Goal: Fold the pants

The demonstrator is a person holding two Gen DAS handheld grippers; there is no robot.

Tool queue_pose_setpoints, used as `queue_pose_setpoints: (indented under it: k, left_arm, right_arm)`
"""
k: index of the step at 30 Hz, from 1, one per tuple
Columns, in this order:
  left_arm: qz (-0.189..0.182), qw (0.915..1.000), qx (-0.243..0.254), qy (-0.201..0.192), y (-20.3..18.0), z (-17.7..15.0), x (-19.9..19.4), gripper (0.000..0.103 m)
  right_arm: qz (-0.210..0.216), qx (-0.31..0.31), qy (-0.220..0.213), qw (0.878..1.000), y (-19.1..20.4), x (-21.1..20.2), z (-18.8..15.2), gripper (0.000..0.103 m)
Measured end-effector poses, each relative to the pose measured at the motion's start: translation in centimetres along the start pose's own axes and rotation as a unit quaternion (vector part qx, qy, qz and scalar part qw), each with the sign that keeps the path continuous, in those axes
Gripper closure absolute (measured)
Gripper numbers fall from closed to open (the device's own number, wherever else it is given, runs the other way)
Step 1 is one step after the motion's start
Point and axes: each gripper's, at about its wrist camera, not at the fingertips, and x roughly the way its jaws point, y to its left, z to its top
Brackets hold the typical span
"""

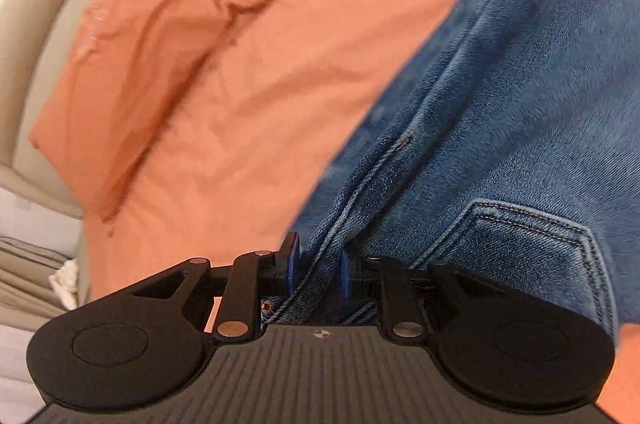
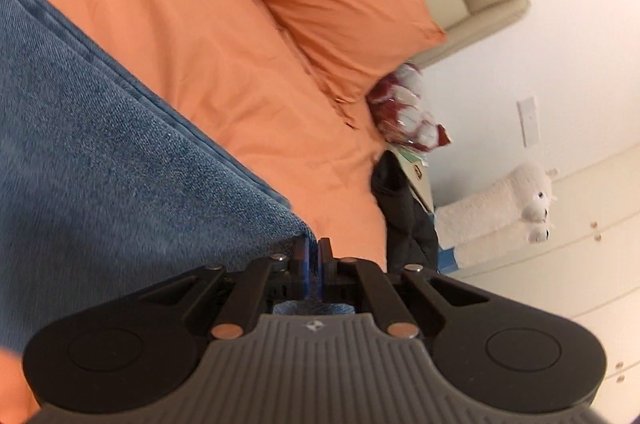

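Clamping a thick denim seam fold, the left gripper [image 1: 316,270] holds the blue jeans [image 1: 500,112], which spread toward one o'clock over the orange bedspread [image 1: 280,64], while the right gripper [image 2: 314,264] pinches their hem corner, cloth trailing toward ten o'clock.

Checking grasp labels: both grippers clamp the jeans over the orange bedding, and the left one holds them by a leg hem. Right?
Not the hem. In the left wrist view the left gripper clamps the jeans at a thick seam beside a back pocket. Right gripper also clamps denim, over the orange bedding.
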Motion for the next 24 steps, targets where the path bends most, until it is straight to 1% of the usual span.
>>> queue_pose_setpoints:
  k: [3,6,8,10,11,13,14,16,18,20,22,24]
  left_arm:
    - [-0.011,0.9999,0.001,-0.001,-0.5,-0.9,1.4,0.080]
    - [-0.008,0.9997,-0.014,-0.018,-0.1,-1.9,1.1,0.080]
    - [0.006,0.9985,-0.030,-0.045,0.2,-2.2,-0.5,0.080]
    - [0.007,0.9958,-0.058,-0.070,1.2,-2.9,-3.4,0.080]
    - [0.005,0.9948,-0.065,-0.078,1.6,-3.1,-4.7,0.080]
    - [-0.003,0.9940,-0.071,-0.083,2.7,-3.3,-6.4,0.080]
    - [-0.007,0.9944,-0.070,-0.079,3.1,-3.2,-6.7,0.080]
    - [-0.008,0.9957,-0.064,-0.066,3.5,-2.2,-6.0,0.080]
    - [-0.008,0.9967,-0.061,-0.053,3.7,-1.2,-4.3,0.080]
    - [-0.015,0.9970,-0.060,-0.047,3.9,-0.3,-2.1,0.080]
    - [-0.022,0.9981,-0.035,-0.045,3.4,-0.1,-0.3,0.080]
    - [-0.023,0.9983,-0.037,-0.040,3.1,0.0,1.0,0.080]
  right_arm:
    - [0.004,-0.011,0.015,1.000,1.3,2.3,0.8,0.103]
    - [-0.002,-0.022,0.011,1.000,1.5,3.1,1.0,0.103]
    - [-0.011,-0.029,-0.007,0.999,0.9,2.3,0.8,0.103]
    - [-0.017,-0.045,-0.023,0.999,0.2,0.9,0.2,0.103]
    - [-0.022,-0.052,-0.030,0.998,-0.2,0.2,-0.1,0.103]
    - [-0.031,-0.055,-0.040,0.997,-1.5,-0.9,-0.1,0.103]
    - [-0.031,-0.047,-0.038,0.998,-2.2,-1.0,0.3,0.103]
    - [-0.031,-0.020,-0.031,0.999,-3.0,-0.3,1.6,0.103]
    - [-0.038,-0.011,-0.026,0.999,-2.7,0.6,3.1,0.103]
    - [-0.045,-0.030,-0.016,0.998,-1.0,1.8,4.3,0.103]
    - [-0.045,-0.061,-0.003,0.997,1.0,3.1,5.3,0.103]
    - [-0.056,-0.079,0.007,0.995,2.6,4.5,6.2,0.103]
